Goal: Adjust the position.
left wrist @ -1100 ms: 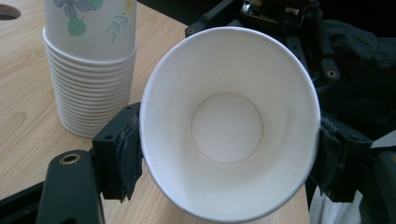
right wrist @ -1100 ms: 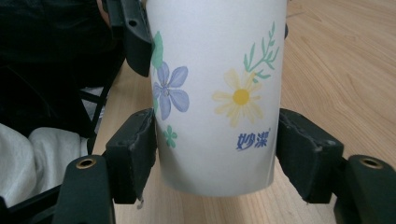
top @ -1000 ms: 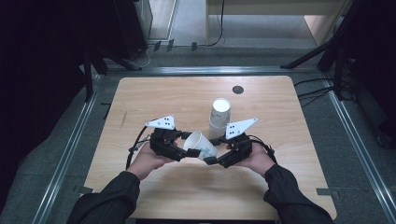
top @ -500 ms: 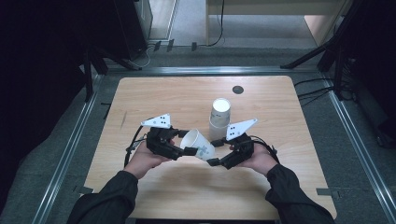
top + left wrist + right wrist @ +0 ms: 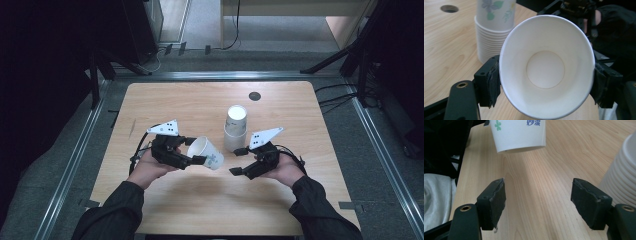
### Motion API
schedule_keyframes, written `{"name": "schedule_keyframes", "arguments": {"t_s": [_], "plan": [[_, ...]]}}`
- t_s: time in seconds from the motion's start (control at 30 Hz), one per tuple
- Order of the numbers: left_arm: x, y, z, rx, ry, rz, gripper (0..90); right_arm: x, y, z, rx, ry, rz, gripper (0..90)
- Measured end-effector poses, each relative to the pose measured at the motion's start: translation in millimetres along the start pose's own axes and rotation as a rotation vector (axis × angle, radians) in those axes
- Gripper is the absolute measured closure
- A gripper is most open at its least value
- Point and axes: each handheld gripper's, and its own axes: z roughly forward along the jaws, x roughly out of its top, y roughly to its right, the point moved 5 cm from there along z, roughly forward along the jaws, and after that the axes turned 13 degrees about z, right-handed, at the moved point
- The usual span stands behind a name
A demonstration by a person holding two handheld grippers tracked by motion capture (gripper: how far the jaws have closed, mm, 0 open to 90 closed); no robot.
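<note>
In the high view, a single paper cup [image 5: 207, 152] is seen pinched in the left tongs [image 5: 196, 155], tipped on its side above the desk [image 5: 165, 100], with its open mouth turned toward the hand that bears those tongs. The right tongs [image 5: 239, 161] are seen just beside the cup's base, apart from it, with the jaws spread and nothing between them. A stack of paper cups [image 5: 235, 128] is stood upright on the desk beyond the right tongs, near their far side. In the left gripper view, the cup [image 5: 546, 67] is gripped across its rim between the two pads of the left tongs [image 5: 546, 87], and its white inside is faced by the camera; the stack [image 5: 491, 32] is seen behind the left pad. In the right gripper view, the right tongs [image 5: 538, 195] are held wide over bare desk, the cup's base [image 5: 520, 135] is seen ahead of them and clear of them, and the stack [image 5: 621, 175] is found just beside the right-hand pad.
</note>
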Motion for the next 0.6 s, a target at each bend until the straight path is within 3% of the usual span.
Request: {"name": "schedule_keyframes", "arguments": {"t_s": [0.33, 0.43, 0.5, 0.6], "plan": [[-7.6, -10.0, -13.0, 0.068, -0.069, 0.002, 23.3, -1.1, 6.4, -6.2, -0.043, 0.007, 0.014, 28.3], [-11.4, -13.2, -15.9, 0.079, -0.091, -0.004, 23.3, -1.7, 7.4, -5.3, -0.057, 0.002, 0.018, 28.3], [-13.9, -15.1, -17.6, 0.057, -0.089, -0.018, 23.2, -1.8, 7.2, -5.6, -0.056, -0.002, 0.029, 28.8], [-17.6, -20.2, -20.7, 0.077, -0.110, -0.027, 23.3, -1.0, 6.2, -6.9, -0.053, 0.007, 0.031, 29.0]]}}
